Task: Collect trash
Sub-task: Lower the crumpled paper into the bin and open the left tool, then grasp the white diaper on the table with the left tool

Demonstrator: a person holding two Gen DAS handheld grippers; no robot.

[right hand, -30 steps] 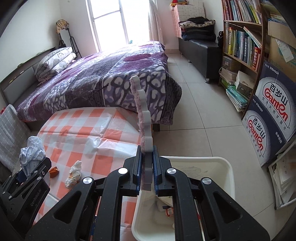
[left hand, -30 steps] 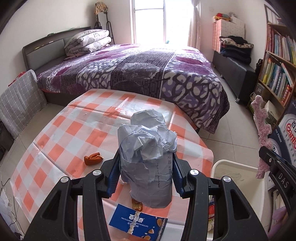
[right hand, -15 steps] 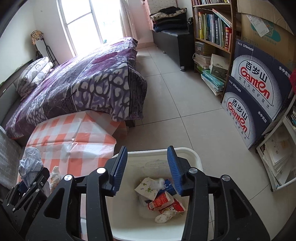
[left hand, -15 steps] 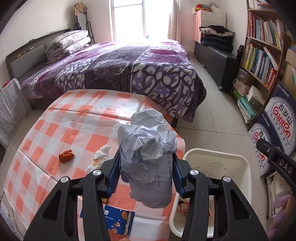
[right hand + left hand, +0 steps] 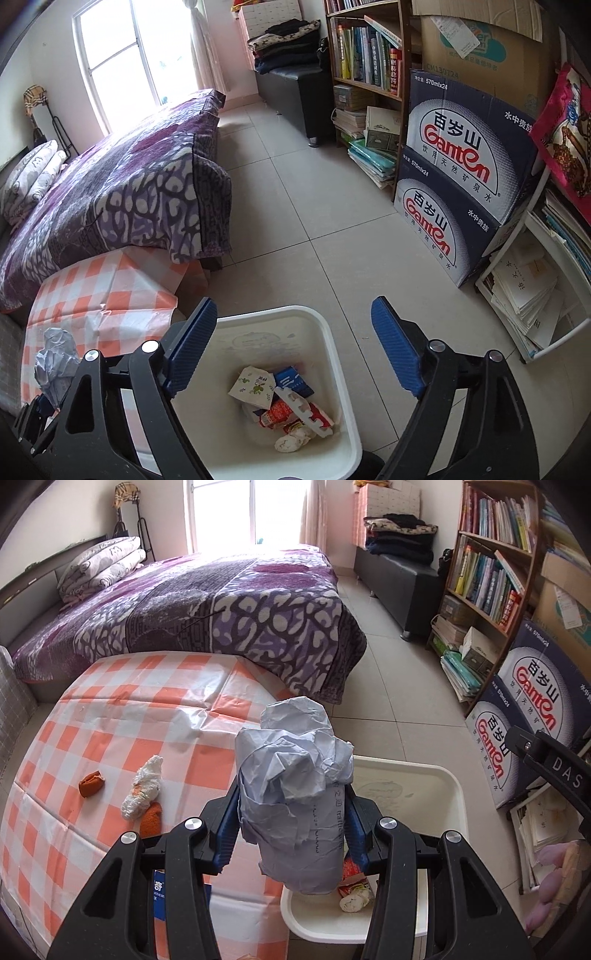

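1. The left gripper (image 5: 291,827) was clamped on a crumpled grey paper wad (image 5: 295,797), its blue pads pressed into the wad's sides. The wad stood upright between them, over the near edge of the checked tablecloth (image 5: 110,716) and the rim of the white bin (image 5: 454,794).

2. The right gripper (image 5: 291,347) hung over the bin with its jaws opening wide and nothing between them. Below lay a white notched foam strip (image 5: 306,413) on the wrappers in the bin.

3. Left on the cloth were a white tissue twist (image 5: 144,790), an orange scrap (image 5: 91,783) to its left, another orange piece (image 5: 151,818) touching the tissue's lower end, and a blue packet (image 5: 160,893) partly hidden behind the left gripper.

4. Risk, as I judged it — the wad seemed only partly over the bin's opening. Let go from there, it could strike the rim and fall to the floor, or drop back onto the cloth.

5. The paper was soft and bulky, so it could cling to one pad on release and tumble sideways.

6. The two grippers were close over one bin — crowding could knock them together.
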